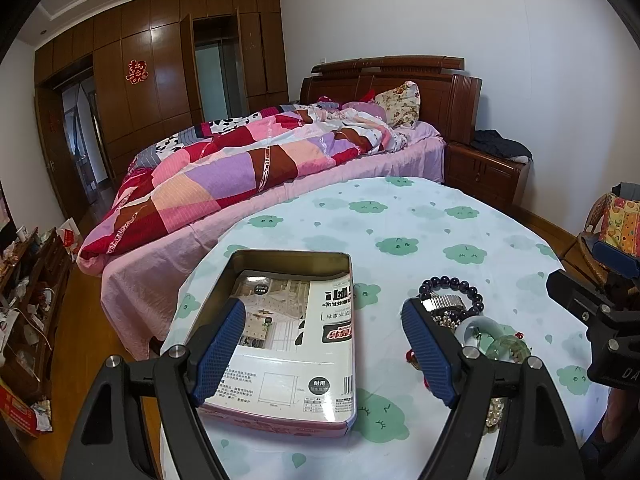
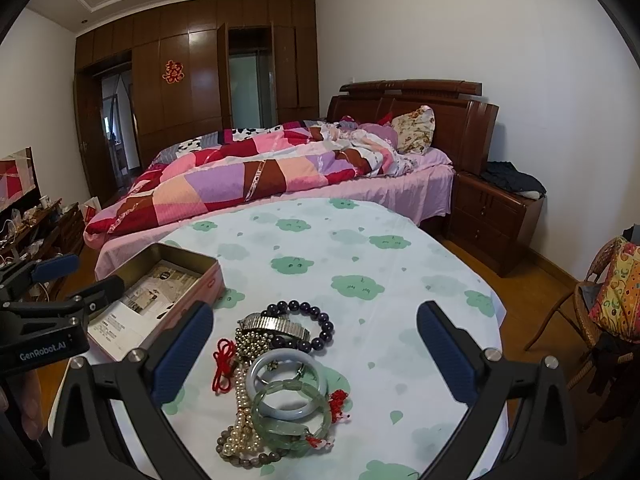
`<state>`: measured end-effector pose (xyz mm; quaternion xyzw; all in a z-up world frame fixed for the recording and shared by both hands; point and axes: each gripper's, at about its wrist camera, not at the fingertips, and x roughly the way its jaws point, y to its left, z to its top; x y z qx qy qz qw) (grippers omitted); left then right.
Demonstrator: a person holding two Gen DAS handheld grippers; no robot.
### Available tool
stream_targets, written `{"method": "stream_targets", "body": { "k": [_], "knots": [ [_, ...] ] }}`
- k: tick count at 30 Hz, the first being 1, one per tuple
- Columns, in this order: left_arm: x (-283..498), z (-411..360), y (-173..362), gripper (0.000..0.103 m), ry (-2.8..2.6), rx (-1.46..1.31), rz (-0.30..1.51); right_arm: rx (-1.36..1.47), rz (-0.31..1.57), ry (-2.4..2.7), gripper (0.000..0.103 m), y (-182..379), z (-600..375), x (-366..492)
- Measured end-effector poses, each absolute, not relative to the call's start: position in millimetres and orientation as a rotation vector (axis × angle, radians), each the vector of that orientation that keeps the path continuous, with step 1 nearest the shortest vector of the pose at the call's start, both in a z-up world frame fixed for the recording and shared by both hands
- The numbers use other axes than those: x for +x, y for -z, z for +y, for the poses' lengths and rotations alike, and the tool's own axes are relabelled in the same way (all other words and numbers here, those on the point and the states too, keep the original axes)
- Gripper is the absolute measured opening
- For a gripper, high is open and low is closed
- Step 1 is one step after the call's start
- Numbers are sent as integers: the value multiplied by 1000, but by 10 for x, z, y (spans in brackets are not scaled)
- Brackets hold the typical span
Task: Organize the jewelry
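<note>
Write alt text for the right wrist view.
A heap of jewelry lies between the open jaws of the right gripper on a cloud-print tablecloth. An open tin box sits left; a bed lies behind.

A: Item, left hand-held gripper (image 1: 324, 350): black angular frame, two fingers faced with ribbed blue pads (image 1: 222, 346), round silver screws at the pivots.

B: Right hand-held gripper (image 2: 314, 354): same black frame, blue pads (image 2: 446, 350), silver screws.

A: Markings?

B: White "GenRobot.AI" lettering on the left unit's black body, seen in the right wrist view.
</note>
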<state>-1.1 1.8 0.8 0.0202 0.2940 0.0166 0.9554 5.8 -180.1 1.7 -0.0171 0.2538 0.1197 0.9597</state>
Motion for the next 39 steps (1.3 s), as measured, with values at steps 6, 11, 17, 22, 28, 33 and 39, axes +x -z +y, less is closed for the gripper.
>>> {"method": "stream_targets", "body": {
  "k": [6,11,17,22,28,33,39],
  "knots": [
    [-8,12,-8,81,-36,42,598,-35,515,-242,103,1,-1794,47],
    [-13,31,-3,81,-36,41,598,-35,517,-243,103,-2,-1795,50],
    [-11,37,0,81,-37,43,600,-36,518,-243,103,-1,-1792,52],
    [-9,21,-1,81,-38,43,600,-35,519,-243,103,2,-1789,55],
    [-23,49,17,81,-38,42,601,-35,520,-242,103,-11,-1796,63],
    [-25,61,25,81,-38,43,602,-36,521,-243,103,-14,-1797,67],
    [-24,94,112,81,-34,48,621,-40,530,-247,103,59,-1782,64]
  ]
}}
